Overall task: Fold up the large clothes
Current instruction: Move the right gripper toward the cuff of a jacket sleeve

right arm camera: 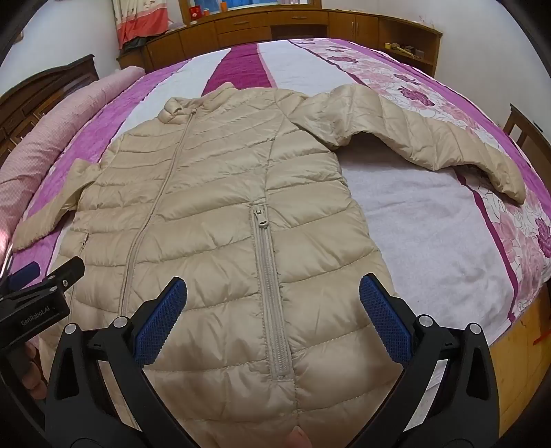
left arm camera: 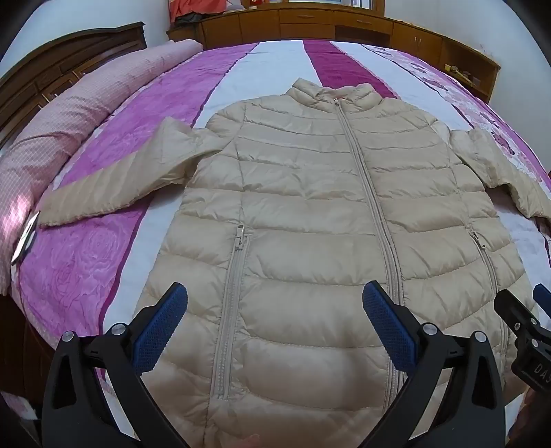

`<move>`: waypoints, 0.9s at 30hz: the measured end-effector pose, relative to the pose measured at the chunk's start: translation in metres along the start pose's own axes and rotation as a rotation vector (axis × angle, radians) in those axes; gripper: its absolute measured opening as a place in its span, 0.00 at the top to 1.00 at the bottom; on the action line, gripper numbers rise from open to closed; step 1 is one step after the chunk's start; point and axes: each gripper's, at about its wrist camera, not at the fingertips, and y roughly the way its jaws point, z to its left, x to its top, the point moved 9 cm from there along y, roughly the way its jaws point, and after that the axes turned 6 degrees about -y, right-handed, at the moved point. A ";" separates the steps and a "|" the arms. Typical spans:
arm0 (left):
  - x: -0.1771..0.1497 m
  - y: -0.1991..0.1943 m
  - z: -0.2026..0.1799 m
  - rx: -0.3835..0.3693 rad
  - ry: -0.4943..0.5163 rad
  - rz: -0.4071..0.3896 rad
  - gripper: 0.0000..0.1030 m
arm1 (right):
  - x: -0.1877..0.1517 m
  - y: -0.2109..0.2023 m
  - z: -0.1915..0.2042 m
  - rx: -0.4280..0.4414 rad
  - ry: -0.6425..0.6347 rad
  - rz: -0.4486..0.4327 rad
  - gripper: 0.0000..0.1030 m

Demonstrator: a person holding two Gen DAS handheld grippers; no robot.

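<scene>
A beige quilted puffer jacket (left arm camera: 310, 213) (right arm camera: 206, 220) lies flat and zipped on the bed, front up, collar at the far end and both sleeves spread outward. My left gripper (left arm camera: 275, 310) hovers over its lower left part near a pocket zipper (left arm camera: 234, 299), jaws wide open with nothing between the blue pads. My right gripper (right arm camera: 272, 306) hangs over the lower right part above the other pocket zipper (right arm camera: 268, 275), also open and empty. Each gripper shows at the edge of the other's view: the right gripper (left arm camera: 527, 317) and the left gripper (right arm camera: 44, 286).
The bed carries a purple, white and floral quilt (right arm camera: 430, 224). A pink rolled bolster (left arm camera: 86, 120) lies along the left by a dark wooden headboard (left arm camera: 69, 58). Wooden cabinets (left arm camera: 310, 24) line the far wall. A small flat object (left arm camera: 26, 237) rests at the left edge.
</scene>
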 end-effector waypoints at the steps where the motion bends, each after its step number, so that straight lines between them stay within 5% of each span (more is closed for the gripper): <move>1: 0.000 0.000 0.000 0.001 0.000 0.000 0.05 | 0.000 0.000 0.000 0.000 0.000 0.000 0.03; 27: 0.000 0.000 0.000 -0.006 0.010 0.008 0.05 | 0.009 -0.008 -0.023 -0.035 0.037 -0.023 0.03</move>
